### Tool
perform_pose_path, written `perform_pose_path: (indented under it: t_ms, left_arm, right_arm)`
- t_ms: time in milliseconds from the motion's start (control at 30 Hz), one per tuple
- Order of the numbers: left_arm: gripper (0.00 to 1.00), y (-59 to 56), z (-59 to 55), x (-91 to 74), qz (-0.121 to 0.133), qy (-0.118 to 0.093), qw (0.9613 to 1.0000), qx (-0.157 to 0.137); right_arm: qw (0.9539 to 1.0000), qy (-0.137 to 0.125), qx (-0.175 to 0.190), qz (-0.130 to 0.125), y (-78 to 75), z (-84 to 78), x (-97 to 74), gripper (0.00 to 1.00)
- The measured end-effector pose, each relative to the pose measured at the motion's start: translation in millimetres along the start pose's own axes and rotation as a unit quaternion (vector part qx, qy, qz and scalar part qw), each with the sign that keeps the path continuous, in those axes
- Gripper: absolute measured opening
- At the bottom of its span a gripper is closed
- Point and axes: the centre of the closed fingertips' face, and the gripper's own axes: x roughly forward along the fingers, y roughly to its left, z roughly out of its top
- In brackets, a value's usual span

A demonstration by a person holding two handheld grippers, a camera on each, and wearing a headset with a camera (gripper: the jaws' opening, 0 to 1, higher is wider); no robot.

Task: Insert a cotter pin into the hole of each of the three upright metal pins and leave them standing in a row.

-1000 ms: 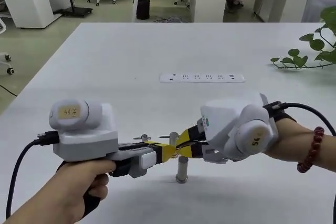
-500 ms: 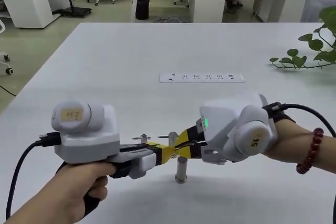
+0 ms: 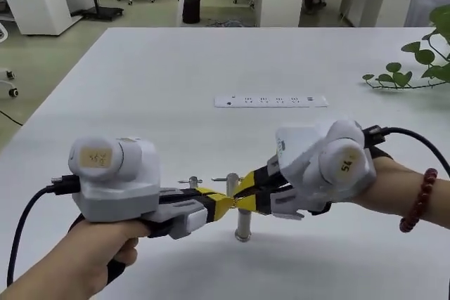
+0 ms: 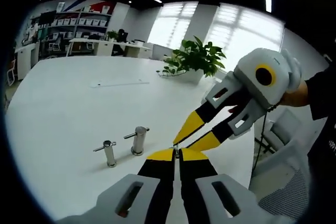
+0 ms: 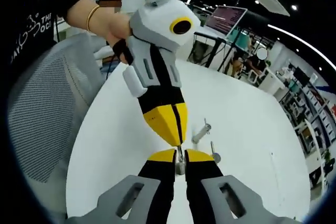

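Two upright metal pins (image 3: 195,185) (image 3: 231,181), each with a cotter pin through its top, stand side by side on the white table; they show again as the left pin (image 4: 109,152) and its neighbour (image 4: 138,140). A third metal pin (image 3: 243,228) stands in front of them. My right gripper (image 3: 243,200) (image 5: 180,157) is shut on the top of this pin (image 5: 180,165). My left gripper (image 3: 226,201) (image 4: 177,154) comes from the left, shut on a thin cotter pin, its tips touching the right gripper's tips (image 4: 176,142) over the pin's head.
A white power strip (image 3: 271,101) lies across the table's middle, beyond the pins. A green plant (image 3: 422,68) reaches in at the right edge. Desks and office chairs stand on the floor past the table's far edge.
The right gripper has rolled and lifted slightly at the wrist. Both sets of tips have stayed at the front pin's head. The pins have not moved.
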Motion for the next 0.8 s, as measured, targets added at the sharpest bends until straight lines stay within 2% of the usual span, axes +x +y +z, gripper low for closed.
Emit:
perform_pose_path:
  t_ms: [133,300,500,667,700,800]
  left_arm:
    - [0.0,0.1,-6.5,-1.8,-0.004,0.004,0.9996,0.029]
    - [0.0,-0.1,-9.1,-5.4,-0.012,-0.002,0.999,0.044]
    - [0.0,-5.5,-9.6,-11.7,-0.035,-0.011,0.9969,0.07]
    - [0.0,-10.4,-10.7,-15.8,-0.056,-0.011,0.9946,0.086]
    - [0.0,-11.9,-10.9,-16.5,-0.059,-0.011,0.9942,0.089]
    - [0.0,-15.8,-12.0,-18.3,-0.072,-0.012,0.993,0.093]
  right_arm:
    - [0.9974,-0.016,0.07,0.009,0.1,-3.9,-1.3,0.03]
    - [0.9904,-0.03,0.132,0.026,4.2,-6.7,-2.3,0.09]
    - [0.9771,-0.05,0.2,0.052,10.4,-8.5,-4.2,0.11]
    - [0.972,-0.062,0.218,0.062,12.4,-8.4,-6.1,0.12]
    - [0.9693,-0.065,0.227,0.069,14.5,-7.6,-6.6,0.11]
    - [0.9652,-0.071,0.237,0.086,20.1,-6.7,-7.8,0.11]
